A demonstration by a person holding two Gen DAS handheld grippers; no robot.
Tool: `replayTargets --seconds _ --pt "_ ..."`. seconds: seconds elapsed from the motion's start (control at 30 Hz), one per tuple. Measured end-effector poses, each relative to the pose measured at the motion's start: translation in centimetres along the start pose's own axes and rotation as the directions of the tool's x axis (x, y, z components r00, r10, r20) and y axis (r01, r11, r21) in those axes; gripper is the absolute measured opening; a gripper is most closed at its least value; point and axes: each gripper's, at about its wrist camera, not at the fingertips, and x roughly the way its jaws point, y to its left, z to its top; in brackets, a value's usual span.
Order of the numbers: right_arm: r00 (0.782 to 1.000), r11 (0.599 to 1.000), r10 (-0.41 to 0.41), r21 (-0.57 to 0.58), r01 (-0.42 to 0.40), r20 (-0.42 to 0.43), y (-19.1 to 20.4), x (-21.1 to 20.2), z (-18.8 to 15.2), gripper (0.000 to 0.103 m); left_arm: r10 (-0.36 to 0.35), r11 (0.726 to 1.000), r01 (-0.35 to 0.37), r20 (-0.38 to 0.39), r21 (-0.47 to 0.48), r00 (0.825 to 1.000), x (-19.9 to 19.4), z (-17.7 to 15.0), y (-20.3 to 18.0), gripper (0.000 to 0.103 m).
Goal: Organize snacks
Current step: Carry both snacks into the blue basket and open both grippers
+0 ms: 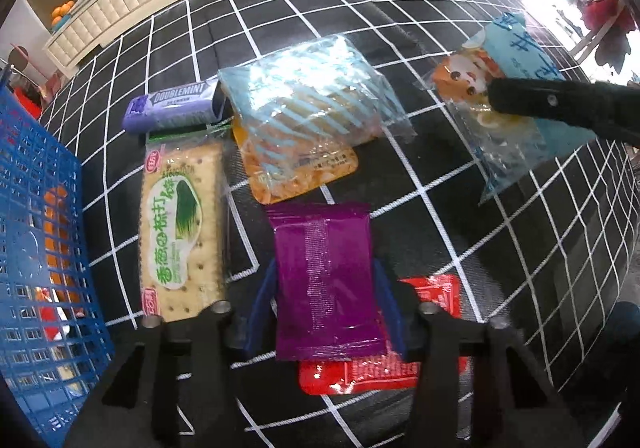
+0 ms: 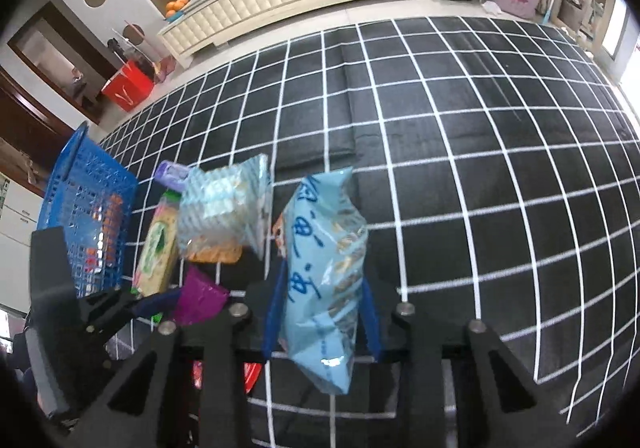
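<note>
My left fingers (image 1: 326,312) are clamped on the purple packet (image 1: 326,284), held just over a red packet (image 1: 380,368) on the black grid-patterned table (image 1: 460,228); the blue basket (image 1: 36,248) sits at the left edge. My right fingers (image 2: 320,312) grip the light blue snack bag (image 2: 324,280), lifted clear of the table. Still lying there: green cracker pack (image 1: 180,232) next to the basket, Doublemint gum (image 1: 172,108) beyond it, striped clear bag (image 1: 304,96) over an orange packet (image 1: 296,168).

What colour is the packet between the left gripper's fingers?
Purple, a glossy foil packet with its back seam facing up; clearest in the left wrist view.
</note>
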Motion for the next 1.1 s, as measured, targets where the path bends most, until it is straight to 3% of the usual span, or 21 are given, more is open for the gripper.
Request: replayTargets --seconds 0.23,0.3,0.53,0.8,1.1 --pt "1.0 1.0 -0.005 0.017 0.005 0.015 0.4 -2.4 -1.5 0.039 -0.015 0.999 0.016 0.016 -0.043 1.0 -0.8 -1.6 0.1 0.044" --pt "0.999 1.0 -0.007 0.002 0.007 0.04 1.3 -3.8 -1.7 0.038 -0.04 0.997 0.043 0.056 -0.061 0.998 -2.5 -3.8 0.6 0.044" --pt "0.992 0.996 0.038 -0.091 -0.027 0.12 7.4 -7.9 -1.2 0.038 -0.035 0.995 0.054 0.206 -0.085 0.978 -10.9 -5.0 2.4 0.044" --pt "0.977 0.969 0.156 -0.216 -0.122 0.147 17.0 -9.7 -0.3 0.038 0.014 0.984 0.047 0.337 -0.173 0.941 -19.7 -7.8 8.8 0.044" --pt "0.976 0.937 0.199 -0.311 -0.163 0.088 25.8 -5.9 0.6 0.038 0.094 0.954 0.012 0.335 -0.301 0.937 -22.4 -12.0 18.8 0.045"
